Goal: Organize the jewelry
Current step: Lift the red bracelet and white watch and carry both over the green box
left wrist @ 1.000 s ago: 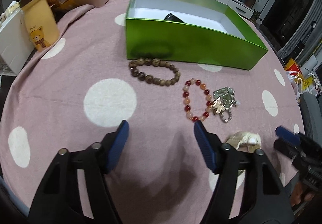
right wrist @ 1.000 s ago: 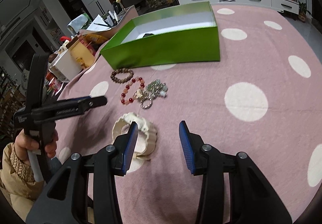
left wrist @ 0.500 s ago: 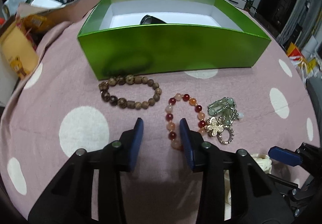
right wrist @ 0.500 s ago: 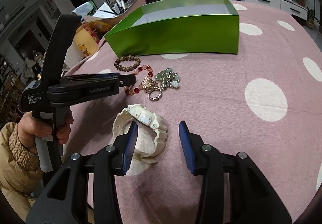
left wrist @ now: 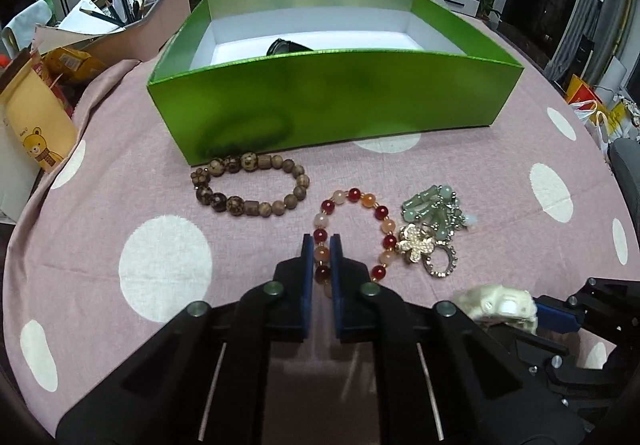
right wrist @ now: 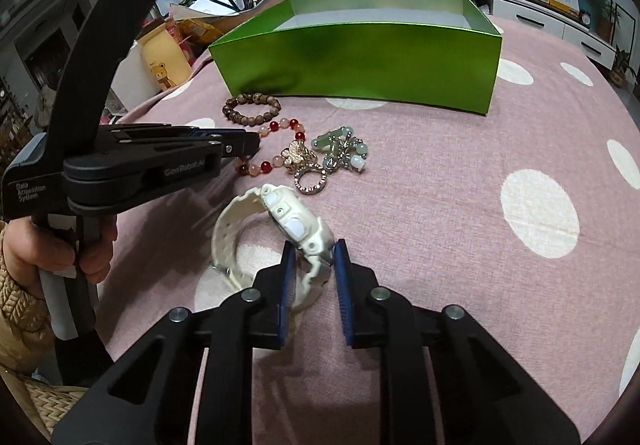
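Observation:
A bracelet of red and orange beads (left wrist: 353, 195) lies on the pink dotted cloth (left wrist: 120, 185), and my left gripper (left wrist: 321, 245) is shut on its near side. My right gripper (right wrist: 314, 251) has its jaws closing on the case of a white watch (right wrist: 296, 221), which is tilted up between the pads. A brown wooden bead bracelet (left wrist: 249, 161) lies against the front of the green box (left wrist: 340, 105). A cluster of jade and gold charms (left wrist: 428, 213) sits to the right of the red bracelet. Something dark (left wrist: 286, 45) lies inside the box.
A yellow cup with a bear (left wrist: 36, 125) and a tray of pens (left wrist: 132, 13) stand at the far left. In the right wrist view a person's hand (right wrist: 92, 245) holds the left gripper (right wrist: 250, 143) low over the cloth. Bare cloth spreads to the right.
Both grippers moved in toward the jewelry. The left jaws closed onto the red bead bracelet. The right jaws narrowed around the white watch, which tipped up.

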